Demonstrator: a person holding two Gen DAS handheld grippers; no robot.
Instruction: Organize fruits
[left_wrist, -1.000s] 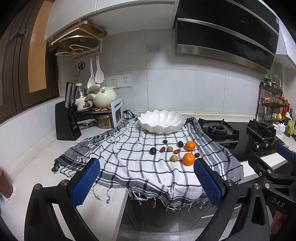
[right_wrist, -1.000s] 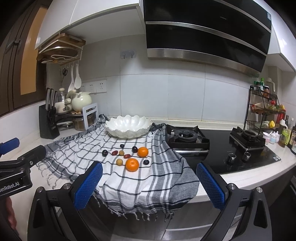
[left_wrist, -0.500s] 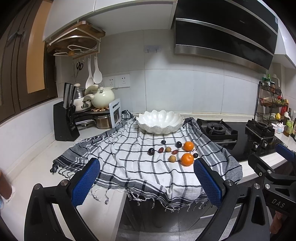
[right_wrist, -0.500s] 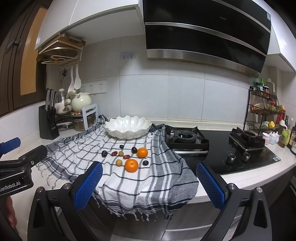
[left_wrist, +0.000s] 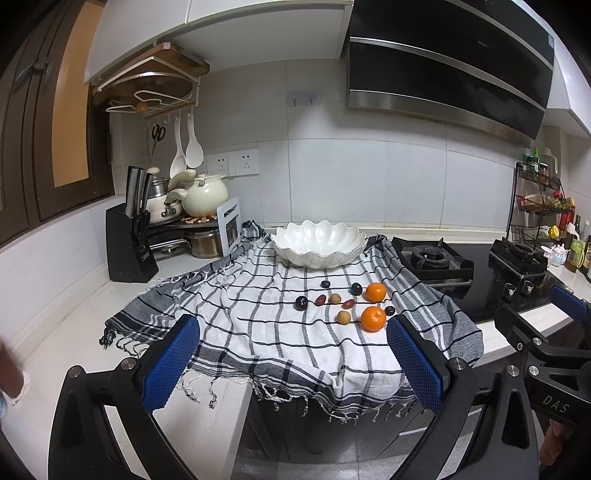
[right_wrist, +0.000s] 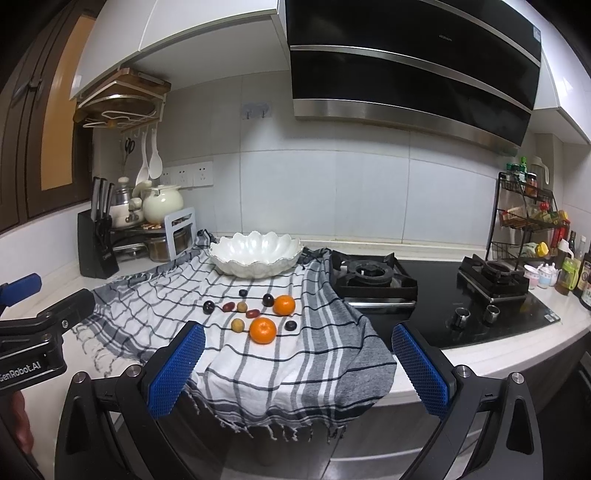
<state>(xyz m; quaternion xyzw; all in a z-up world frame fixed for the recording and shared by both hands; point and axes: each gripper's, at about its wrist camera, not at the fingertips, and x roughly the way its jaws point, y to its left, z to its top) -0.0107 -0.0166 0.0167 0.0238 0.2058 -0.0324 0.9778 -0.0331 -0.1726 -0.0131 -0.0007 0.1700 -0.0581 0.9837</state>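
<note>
Two oranges (left_wrist: 372, 318) (right_wrist: 263, 330) and several small dark, red and tan fruits (left_wrist: 334, 298) (right_wrist: 242, 306) lie on a checked cloth (left_wrist: 258, 314) (right_wrist: 258, 365) on the counter. A white scalloped bowl (left_wrist: 319, 248) (right_wrist: 255, 253) stands behind them, empty as far as I see. My left gripper (left_wrist: 291, 362) is open and empty, held off the counter's front edge. My right gripper (right_wrist: 297, 369) is open and empty, also short of the counter. Each gripper shows at the edge of the other's view.
A knife block (left_wrist: 127, 247) and pots (left_wrist: 205, 194) stand at the back left. A gas hob (right_wrist: 436, 291) lies right of the cloth. A spice rack (right_wrist: 528, 218) and bottles stand at the far right. The cloth hangs over the counter edge.
Both views have shifted slightly; the fruits and bowl sit a little nearer and lower in the frames. Both grippers stay open. Nothing on the cloth has moved.
</note>
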